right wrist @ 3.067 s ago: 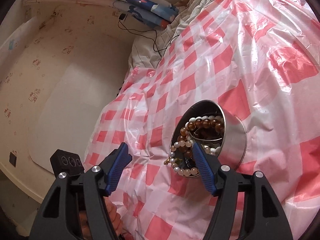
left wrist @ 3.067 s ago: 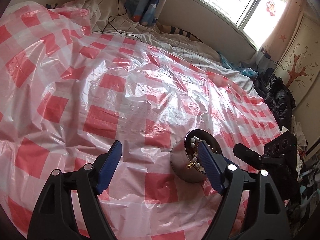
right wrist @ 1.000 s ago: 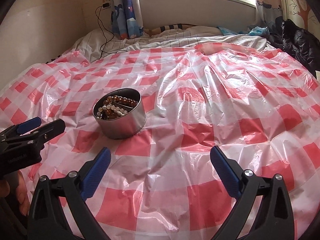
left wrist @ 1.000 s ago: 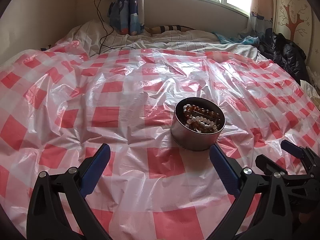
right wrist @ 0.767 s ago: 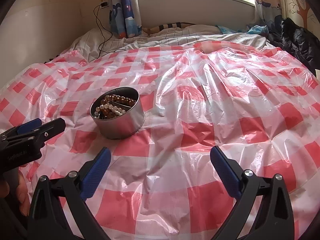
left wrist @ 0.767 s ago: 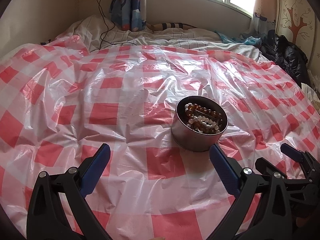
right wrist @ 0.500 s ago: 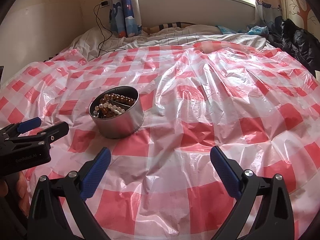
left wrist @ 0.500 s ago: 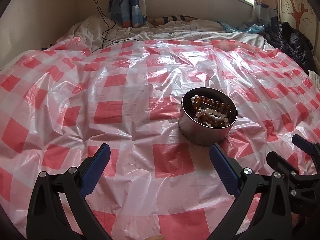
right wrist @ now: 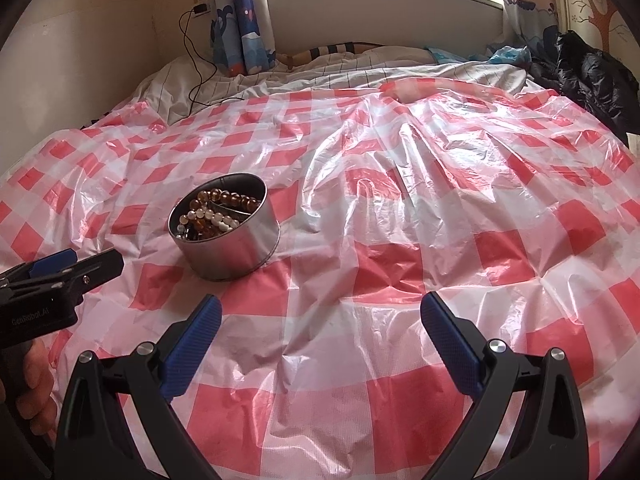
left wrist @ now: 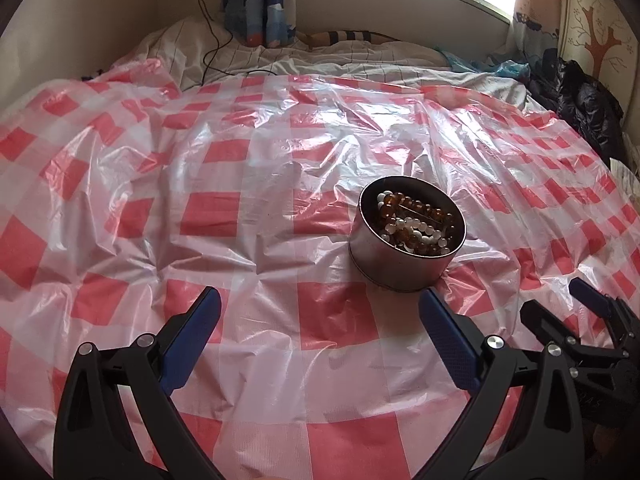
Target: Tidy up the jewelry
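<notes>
A round metal tin [left wrist: 404, 264] stands upright on the red-and-white checked plastic sheet [left wrist: 240, 184] on the bed. It holds several bead bracelets [left wrist: 416, 224], amber and pearl-white. It also shows in the right wrist view [right wrist: 236, 252], with the bracelets [right wrist: 216, 212] inside. My left gripper [left wrist: 320, 312] is open and empty, just short of the tin, which lies ahead to the right. My right gripper [right wrist: 320, 316] is open and empty, with the tin ahead to its left. The left gripper's fingers [right wrist: 76, 268] show at that view's left edge.
A striped sheet and pillow [left wrist: 320, 56] lie at the bed's far end, with a black cable [left wrist: 212, 52] running to a wall socket. A blue curtain [right wrist: 240, 20] hangs by the window. A black jacket [right wrist: 592, 76] is heaped at the far right.
Both grippers have drawn back from the tin and levelled out, jaws wide open. The tin, tilted on its side 3 s ago, now stands upright with the bracelets inside.
</notes>
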Action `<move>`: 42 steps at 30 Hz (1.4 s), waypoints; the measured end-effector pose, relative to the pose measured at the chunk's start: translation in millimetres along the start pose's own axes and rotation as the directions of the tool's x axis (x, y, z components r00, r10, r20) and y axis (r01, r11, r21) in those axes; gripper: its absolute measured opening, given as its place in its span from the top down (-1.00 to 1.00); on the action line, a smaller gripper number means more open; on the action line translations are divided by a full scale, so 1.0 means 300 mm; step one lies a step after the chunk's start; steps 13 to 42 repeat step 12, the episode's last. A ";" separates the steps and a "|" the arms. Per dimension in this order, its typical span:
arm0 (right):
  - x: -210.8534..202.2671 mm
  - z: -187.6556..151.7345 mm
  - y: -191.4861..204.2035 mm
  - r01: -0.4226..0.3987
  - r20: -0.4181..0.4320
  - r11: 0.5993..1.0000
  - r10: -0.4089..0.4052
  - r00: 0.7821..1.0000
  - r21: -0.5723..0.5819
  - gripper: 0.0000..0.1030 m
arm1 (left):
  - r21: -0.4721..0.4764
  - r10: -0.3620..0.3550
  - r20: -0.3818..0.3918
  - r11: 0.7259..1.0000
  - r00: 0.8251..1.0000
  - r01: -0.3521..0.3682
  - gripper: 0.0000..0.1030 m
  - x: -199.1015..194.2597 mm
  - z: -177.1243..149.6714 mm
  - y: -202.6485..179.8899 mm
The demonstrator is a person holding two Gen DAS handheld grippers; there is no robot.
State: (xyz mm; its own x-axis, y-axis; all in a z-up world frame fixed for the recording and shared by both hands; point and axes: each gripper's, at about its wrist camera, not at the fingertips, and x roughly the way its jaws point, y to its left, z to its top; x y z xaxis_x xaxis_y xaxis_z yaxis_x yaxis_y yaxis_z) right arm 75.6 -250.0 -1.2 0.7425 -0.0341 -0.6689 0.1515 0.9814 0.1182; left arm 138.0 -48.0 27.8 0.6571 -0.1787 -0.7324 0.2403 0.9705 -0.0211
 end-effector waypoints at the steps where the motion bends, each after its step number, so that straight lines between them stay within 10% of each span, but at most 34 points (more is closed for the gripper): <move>1: -0.004 0.001 -0.003 0.002 0.007 1.000 -0.002 1.000 0.004 -0.85 | 0.017 0.013 0.007 1.000 1.000 -0.013 -0.85 -0.001 -0.003 -0.011; 42: -0.002 0.009 -0.012 0.006 0.010 1.000 -0.006 1.000 0.015 -0.85 | -0.020 0.026 -0.081 0.999 0.996 -0.027 -0.85 0.052 0.006 0.012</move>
